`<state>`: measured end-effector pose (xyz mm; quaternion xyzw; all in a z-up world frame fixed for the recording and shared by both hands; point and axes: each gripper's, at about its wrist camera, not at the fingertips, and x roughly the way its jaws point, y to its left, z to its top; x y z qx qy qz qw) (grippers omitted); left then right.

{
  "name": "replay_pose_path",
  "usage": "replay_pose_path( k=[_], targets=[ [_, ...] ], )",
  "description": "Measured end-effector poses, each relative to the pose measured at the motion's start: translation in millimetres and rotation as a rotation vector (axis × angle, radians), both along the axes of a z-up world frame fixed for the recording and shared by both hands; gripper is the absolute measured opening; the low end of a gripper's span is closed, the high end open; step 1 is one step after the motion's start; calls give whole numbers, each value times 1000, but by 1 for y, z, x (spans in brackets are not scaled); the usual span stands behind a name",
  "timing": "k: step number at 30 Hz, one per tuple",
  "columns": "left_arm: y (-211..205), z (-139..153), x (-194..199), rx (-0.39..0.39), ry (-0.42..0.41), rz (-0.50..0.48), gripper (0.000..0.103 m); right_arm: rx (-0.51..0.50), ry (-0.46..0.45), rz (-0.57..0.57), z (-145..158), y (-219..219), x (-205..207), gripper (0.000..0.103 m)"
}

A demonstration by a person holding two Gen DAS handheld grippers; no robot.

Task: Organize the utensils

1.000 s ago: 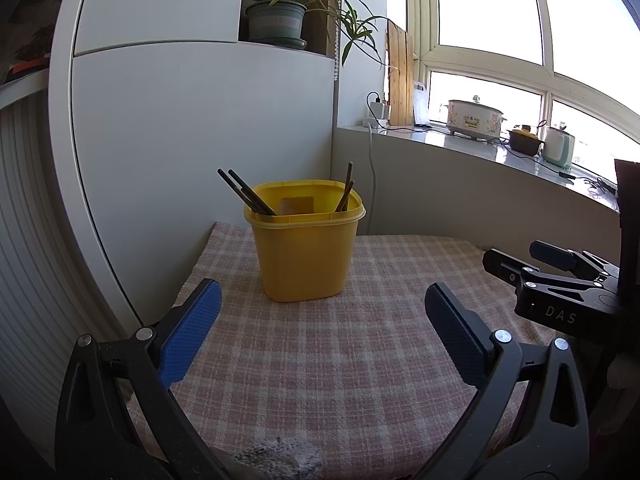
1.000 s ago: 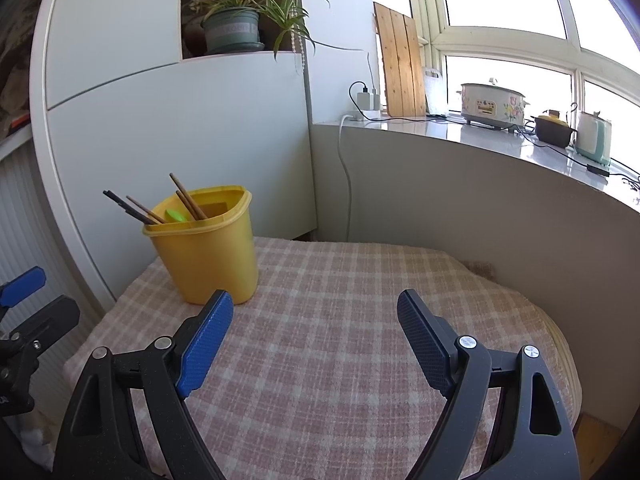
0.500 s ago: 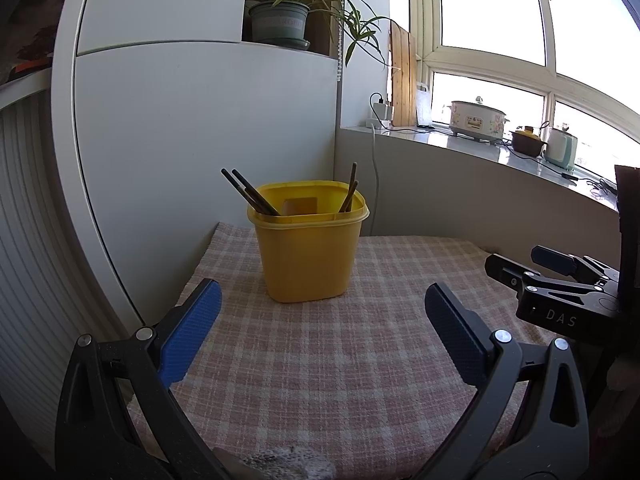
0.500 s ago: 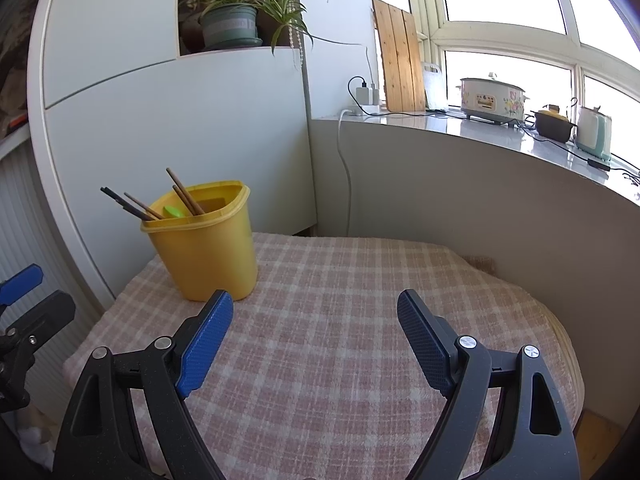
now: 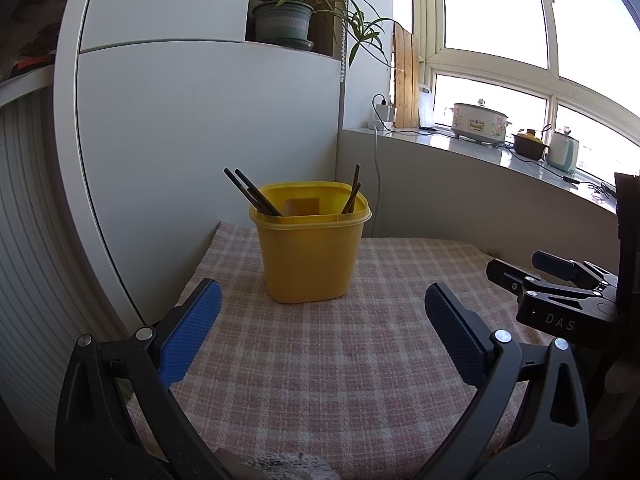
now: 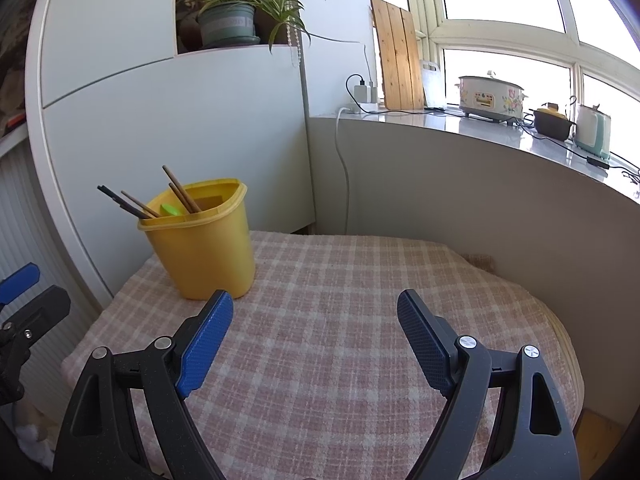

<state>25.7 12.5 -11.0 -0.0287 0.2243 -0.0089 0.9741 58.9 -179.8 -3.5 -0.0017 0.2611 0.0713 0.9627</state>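
My left gripper (image 5: 320,320) hangs over the checked tablecloth (image 5: 340,380) with its jaws spread wide and nothing between them. Straight ahead of it, past the fingertips and roughly centred in the gap, stands the yellow tub (image 5: 310,240), upright on the cloth and apart from both fingers. Dark chopsticks (image 5: 252,192) lean out over its left rim, and another pair (image 5: 353,192) leans against its right rim.

My right gripper (image 6: 316,328) is also parted and empty, held low over the same cloth. From its view the tub sits ahead and to the left, just beyond the left fingertip (image 6: 208,336), near the back left corner of the table. Inside it I can see a green object (image 6: 172,210) among the chopsticks; what it is I cannot tell.

In the left view my right gripper shows at the right edge, well clear of the tub. Behind the tub rises a white cabinet (image 5: 200,120) with a potted plant (image 5: 284,20) in a niche, and along the window sill (image 6: 480,124) stand a slow cooker (image 6: 490,98), a small dark pot (image 6: 552,122) and a pale kettle (image 6: 592,130).
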Motion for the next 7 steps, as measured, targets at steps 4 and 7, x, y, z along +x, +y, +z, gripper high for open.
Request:
replay_pose_path(
  k=[4,7],
  targets=[
    [-1,-1,-1,2,-2,7,103,2,3,-3,-1,0,1,84],
    [-2,-1,-1,0,0,6,103,0,3,-4,-1,-1,2,84]
  ],
)
